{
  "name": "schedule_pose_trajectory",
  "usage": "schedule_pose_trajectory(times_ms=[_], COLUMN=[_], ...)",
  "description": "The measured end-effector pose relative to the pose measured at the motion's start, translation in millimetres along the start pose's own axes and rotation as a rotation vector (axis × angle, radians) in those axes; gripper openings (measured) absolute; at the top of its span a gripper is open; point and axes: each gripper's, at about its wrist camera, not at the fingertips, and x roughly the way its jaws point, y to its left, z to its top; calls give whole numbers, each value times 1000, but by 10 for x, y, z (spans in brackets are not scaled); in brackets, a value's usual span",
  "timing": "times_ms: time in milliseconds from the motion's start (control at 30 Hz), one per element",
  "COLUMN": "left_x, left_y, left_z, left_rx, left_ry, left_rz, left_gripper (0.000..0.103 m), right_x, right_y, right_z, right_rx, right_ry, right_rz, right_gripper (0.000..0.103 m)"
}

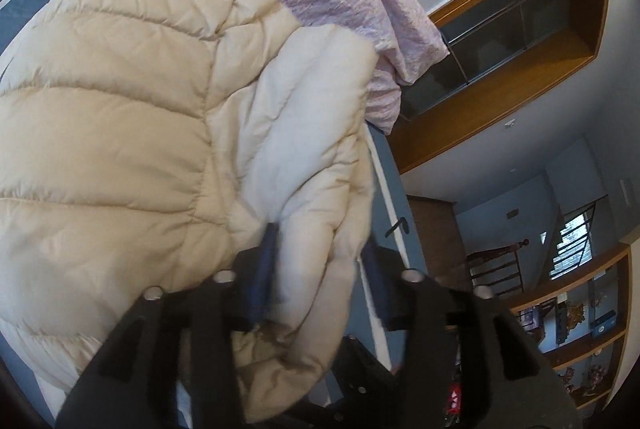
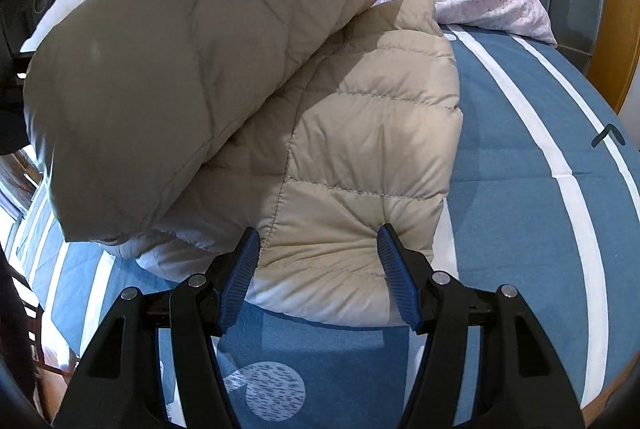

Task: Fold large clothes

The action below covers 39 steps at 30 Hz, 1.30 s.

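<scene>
A cream puffer jacket (image 2: 360, 133) lies on a blue striped bed (image 2: 520, 157), one side folded up and over the rest. The right gripper (image 2: 318, 233) points down at the jacket's near edge, jaws half open, both pads pressing a bulge of padding between them. The left gripper (image 1: 320, 245) straddles the raised flap (image 1: 312, 133), jaws partly open; whether its pads pinch the cloth cannot be told. The flap's fold runs away from both grippers, so the left hand is the nearer to lay it flat.

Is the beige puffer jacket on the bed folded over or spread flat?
Partly folded: one quilted section of the puffer jacket lies doubled over the rest on the blue striped bed.
</scene>
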Motion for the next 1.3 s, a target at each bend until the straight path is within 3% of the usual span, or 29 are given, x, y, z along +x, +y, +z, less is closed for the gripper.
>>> schedule_pose_trajectory(times_ms=[167, 300, 567, 800, 1300], left_x=[-227, -476, -824, -781, -287], left_y=[-52, 19, 351, 516, 509], left_z=[28, 80, 172, 153, -40], left_rx=[35, 48, 81, 99, 146], left_ry=[-39, -76, -137, -132, -73], left_rz=[44, 89, 289, 376, 401], left_gripper=[63, 64, 66, 66, 68], right_x=[13, 16, 26, 37, -46], right_y=[-42, -49, -65, -64, -233], right_z=[20, 22, 29, 34, 77], right_rx=[12, 19, 32, 36, 70], right_ry=[5, 7, 12, 15, 7], right_rz=[3, 5, 12, 14, 22], right_gripper=[63, 63, 63, 63, 63])
